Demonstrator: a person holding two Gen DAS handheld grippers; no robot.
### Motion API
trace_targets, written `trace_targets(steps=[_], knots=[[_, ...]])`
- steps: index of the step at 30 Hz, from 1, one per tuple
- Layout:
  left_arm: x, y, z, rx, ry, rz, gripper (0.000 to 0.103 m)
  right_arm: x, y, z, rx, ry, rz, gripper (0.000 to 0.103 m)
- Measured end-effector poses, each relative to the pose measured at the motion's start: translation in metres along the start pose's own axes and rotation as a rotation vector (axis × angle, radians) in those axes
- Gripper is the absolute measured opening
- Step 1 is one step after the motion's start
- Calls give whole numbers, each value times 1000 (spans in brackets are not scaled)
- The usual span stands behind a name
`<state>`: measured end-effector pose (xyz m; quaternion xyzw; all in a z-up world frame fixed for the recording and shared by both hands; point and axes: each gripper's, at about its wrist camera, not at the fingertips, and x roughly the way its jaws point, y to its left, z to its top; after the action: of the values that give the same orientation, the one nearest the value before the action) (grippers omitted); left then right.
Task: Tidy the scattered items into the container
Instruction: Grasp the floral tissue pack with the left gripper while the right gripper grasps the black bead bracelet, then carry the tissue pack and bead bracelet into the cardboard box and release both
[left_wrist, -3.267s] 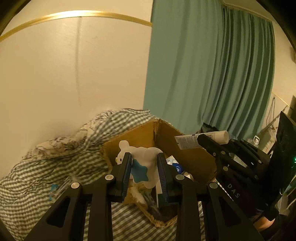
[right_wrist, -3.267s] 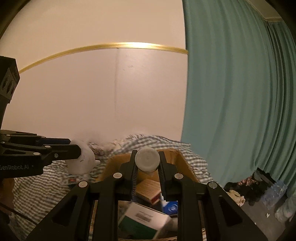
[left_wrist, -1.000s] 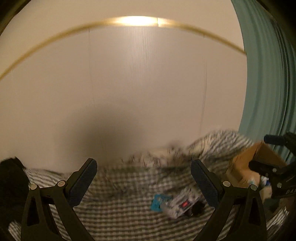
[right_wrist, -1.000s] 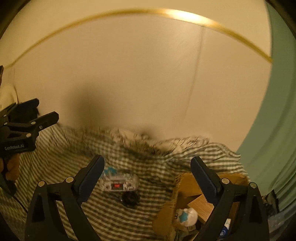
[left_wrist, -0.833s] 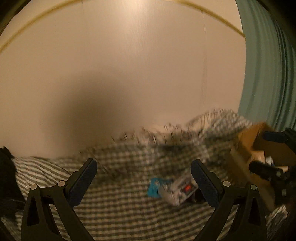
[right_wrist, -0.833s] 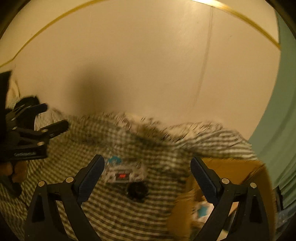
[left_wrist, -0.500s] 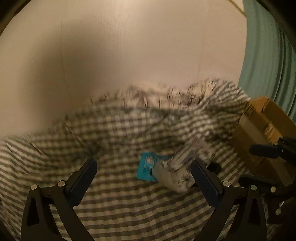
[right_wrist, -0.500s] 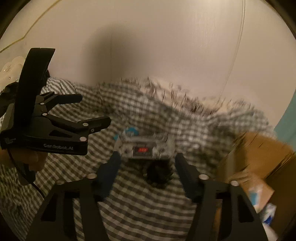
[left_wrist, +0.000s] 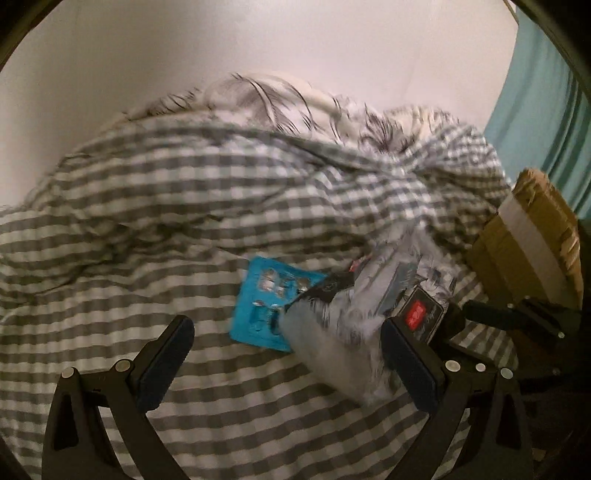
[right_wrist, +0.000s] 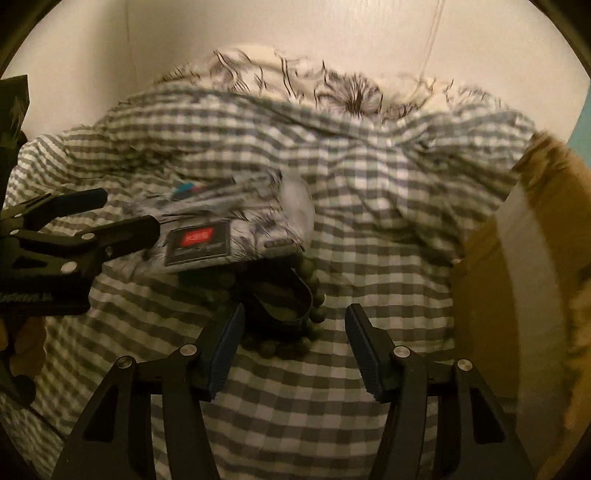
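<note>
A grey patterned pouch (left_wrist: 354, 325) with a red label lies on the checked bedspread, partly over a blue blister card (left_wrist: 266, 306). My left gripper (left_wrist: 284, 362) is open, its jaws on either side of the pouch and card. In the right wrist view the pouch (right_wrist: 229, 229) lies beyond a dark bead bracelet (right_wrist: 291, 317) with a dark round object inside it. My right gripper (right_wrist: 291, 350) is open just short of the bracelet. The cardboard box (right_wrist: 524, 295) stands at the right; it also shows in the left wrist view (left_wrist: 528, 251).
The checked bedspread (left_wrist: 166, 203) is rumpled, with a white feather-print fabric (right_wrist: 295, 77) bunched against the pale wall. A teal curtain (left_wrist: 546, 103) hangs at the far right. The left gripper (right_wrist: 66, 236) reaches in from the left in the right wrist view.
Both grippers released their items over the box, opened, swung left and came down toward the bedspread. The pouch, card and bracelet are now close between the jaws.
</note>
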<state>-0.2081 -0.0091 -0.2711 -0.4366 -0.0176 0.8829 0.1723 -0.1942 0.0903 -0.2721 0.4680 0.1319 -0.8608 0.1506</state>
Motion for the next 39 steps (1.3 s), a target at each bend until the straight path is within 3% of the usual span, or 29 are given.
trace_targets(steps=[4,6,7,8,10,14,23,39], knots=[[12,-7,2,12,5,-34,103,10,1,0,-4,14,27,46],[15,-11,3,30,9,-39,98,10,5,0,-34,0,32,40],[16,-13,3,40,11,-42,84,9,7,0,-50,-5,32,40],[17,-16,4,60,20,-48,61,9,9,-1,-63,-11,24,38],[18,-21,3,92,47,-63,40,7,9,0,-64,-14,27,30],[9,-24,2,121,40,-59,28,2,7,-2,-70,-10,33,29],[-34,-21,11,105,-12,-10,22,-32,6,-10,-76,-36,34,28],[-155,-54,24,115,-146,-23,22,-122,19,-32,-145,-81,72,27]])
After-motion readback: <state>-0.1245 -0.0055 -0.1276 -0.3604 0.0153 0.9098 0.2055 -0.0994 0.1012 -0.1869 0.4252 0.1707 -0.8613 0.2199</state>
